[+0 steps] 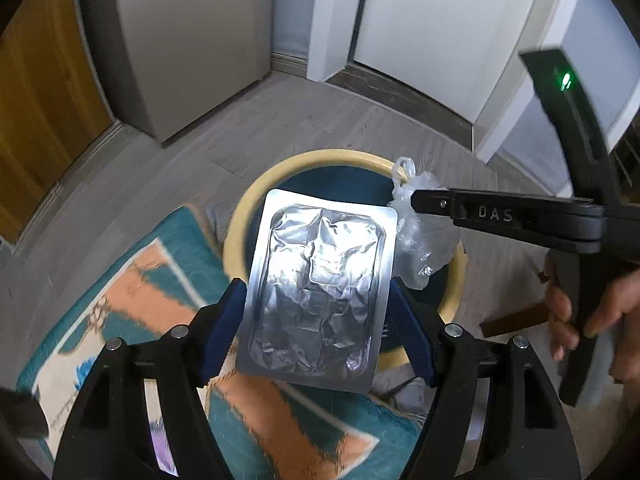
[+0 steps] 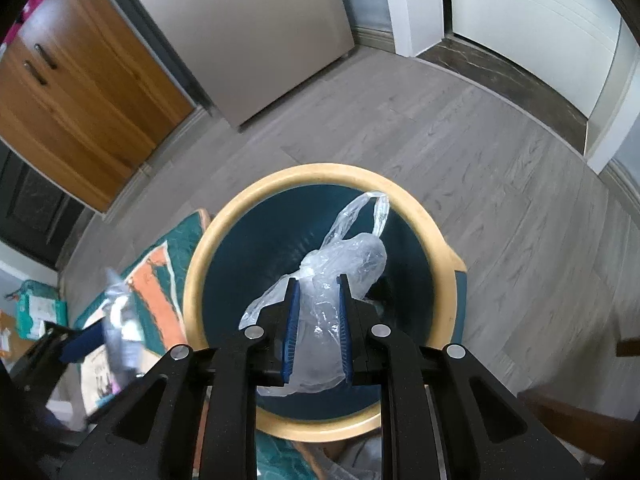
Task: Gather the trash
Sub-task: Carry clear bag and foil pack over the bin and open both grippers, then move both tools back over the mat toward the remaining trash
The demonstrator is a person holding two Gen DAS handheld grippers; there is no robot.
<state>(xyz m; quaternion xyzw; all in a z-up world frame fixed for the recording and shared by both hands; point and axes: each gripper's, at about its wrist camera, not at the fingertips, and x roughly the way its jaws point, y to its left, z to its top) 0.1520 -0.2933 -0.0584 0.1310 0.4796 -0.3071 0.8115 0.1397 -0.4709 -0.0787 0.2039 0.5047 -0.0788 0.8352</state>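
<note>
My left gripper (image 1: 316, 292) is shut on a flat silver foil packet (image 1: 316, 292), held over the near left rim of a round bin (image 1: 240, 216) with a cream rim and dark teal inside. My right gripper (image 2: 317, 280) is shut on a crumpled clear plastic bag (image 2: 348, 252), held right over the bin's (image 2: 192, 264) opening. In the left wrist view the right gripper (image 1: 416, 202) reaches in from the right with the bag (image 1: 420, 240) hanging from it. In the right wrist view the left gripper (image 2: 92, 340) and its packet (image 2: 120, 332) show blurred at the left.
A teal and orange patterned rug (image 1: 152, 308) lies left of the bin on a grey wood floor (image 2: 460, 152). A wooden cabinet (image 2: 80, 92), a grey panel (image 2: 248, 28) and white doors (image 2: 532, 28) stand behind. Dark wooden furniture pieces (image 2: 576, 408) are at the right.
</note>
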